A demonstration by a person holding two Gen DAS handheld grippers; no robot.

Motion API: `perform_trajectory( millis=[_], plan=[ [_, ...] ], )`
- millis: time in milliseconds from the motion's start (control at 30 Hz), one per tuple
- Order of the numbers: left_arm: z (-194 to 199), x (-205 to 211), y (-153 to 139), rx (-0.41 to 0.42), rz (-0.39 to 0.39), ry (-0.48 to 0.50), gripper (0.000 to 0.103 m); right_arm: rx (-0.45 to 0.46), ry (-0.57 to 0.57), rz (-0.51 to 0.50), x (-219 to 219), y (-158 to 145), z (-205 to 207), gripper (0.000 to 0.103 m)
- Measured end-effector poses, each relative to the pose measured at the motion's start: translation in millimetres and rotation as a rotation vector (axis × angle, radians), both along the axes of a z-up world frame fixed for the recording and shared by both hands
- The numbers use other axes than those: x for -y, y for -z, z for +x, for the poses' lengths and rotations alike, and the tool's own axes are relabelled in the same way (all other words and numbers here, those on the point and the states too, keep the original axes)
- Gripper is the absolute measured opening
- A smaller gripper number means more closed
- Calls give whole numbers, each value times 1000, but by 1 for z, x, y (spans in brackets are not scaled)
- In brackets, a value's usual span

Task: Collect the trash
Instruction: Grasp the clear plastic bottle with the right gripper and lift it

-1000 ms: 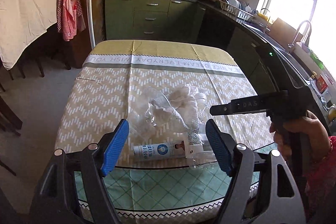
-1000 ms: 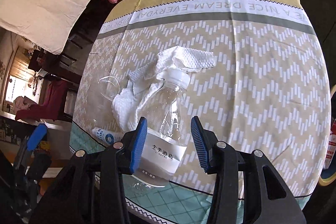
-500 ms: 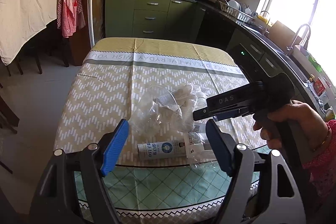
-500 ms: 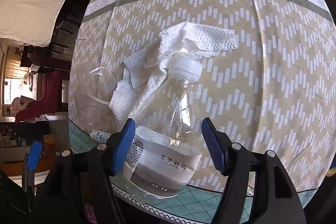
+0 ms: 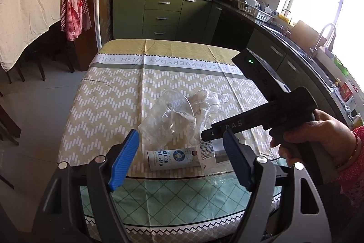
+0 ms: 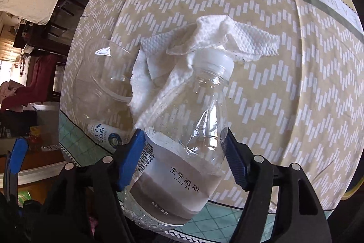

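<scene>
I have the right gripper (image 6: 185,157) spread wide around the clear plastic water bottle with the white cap and grey-and-white label (image 6: 182,147), which lies on its side near the front edge of the table with the tan zigzag-patterned cloth (image 6: 284,88). Both blue pads flank the labelled body; whether they touch it I cannot tell, and nothing is clamped. I aim at the body because I judge it the firmest part to squeeze.

The bottle's cap rests against the crumpled white paper towel (image 6: 211,38), and beside that lies the clear plastic cup (image 6: 102,81) on its side, with the small white printed tube (image 6: 104,131) next to the bottle at the table edge. All the trash sits in one cluster, so one reach serves each piece.

The left gripper (image 5: 179,163) hangs open and empty in front of the table edge, lined up with the tube, out of the right one's way.
</scene>
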State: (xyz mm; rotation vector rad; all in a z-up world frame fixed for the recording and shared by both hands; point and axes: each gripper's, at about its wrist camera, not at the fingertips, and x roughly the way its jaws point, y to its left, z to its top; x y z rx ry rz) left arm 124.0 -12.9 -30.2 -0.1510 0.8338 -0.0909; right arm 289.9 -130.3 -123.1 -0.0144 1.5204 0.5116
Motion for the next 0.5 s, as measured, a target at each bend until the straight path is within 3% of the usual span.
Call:
perform_trajectory(
  millis=[33, 67, 167, 367, 500],
  plan=[
    [0, 1, 1, -3, 0, 0, 72, 10, -3, 11, 0, -3, 1, 49],
    [1, 2, 1, -6, 1, 2, 72, 15, 3, 34, 3, -9, 2, 42],
    [2, 5, 3, -10, 4, 7, 72, 20, -10, 47, 11, -21, 1, 40],
    [3, 11, 2, -8, 11, 10, 72, -153, 0, 161, 25, -5, -11, 41],
    [3, 13, 3, -15, 23, 14, 72, -67, -27, 133, 18, -12, -15, 40]
  ],
)
